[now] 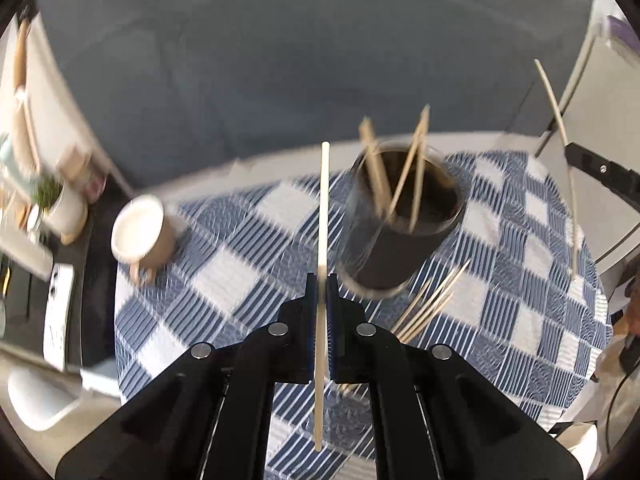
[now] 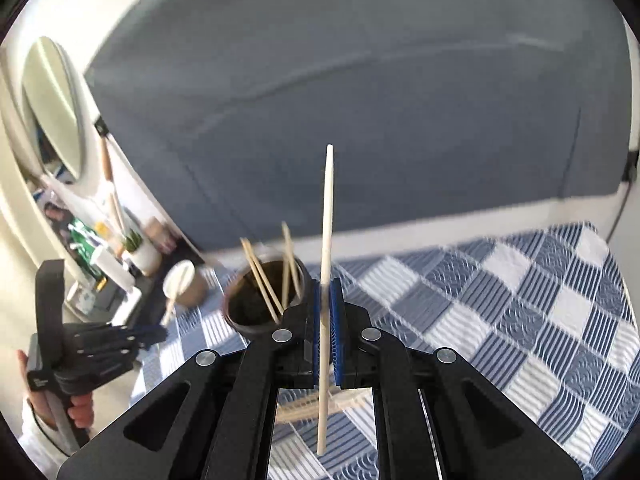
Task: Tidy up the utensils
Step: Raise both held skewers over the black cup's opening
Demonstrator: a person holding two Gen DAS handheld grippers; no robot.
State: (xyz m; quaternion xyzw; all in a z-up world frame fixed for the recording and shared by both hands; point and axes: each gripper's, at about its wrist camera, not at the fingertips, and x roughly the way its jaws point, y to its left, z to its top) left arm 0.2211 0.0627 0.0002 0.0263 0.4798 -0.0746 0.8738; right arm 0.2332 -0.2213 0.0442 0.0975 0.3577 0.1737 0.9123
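Note:
My left gripper is shut on a pale wooden chopstick that stands upright between its pads, above the checked cloth. A black cylindrical holder with several chopsticks in it stands just right of it. Several loose chopsticks lie on the cloth in front of the holder. My right gripper is shut on another chopstick, held upright, right of the holder. The left gripper also shows in the right wrist view, and the right gripper's chopstick shows at the right in the left wrist view.
A blue and white checked cloth covers the table. A tan paper cup lies at the left edge. A potted plant and clutter stand on a shelf to the left. A grey sofa back rises behind the table.

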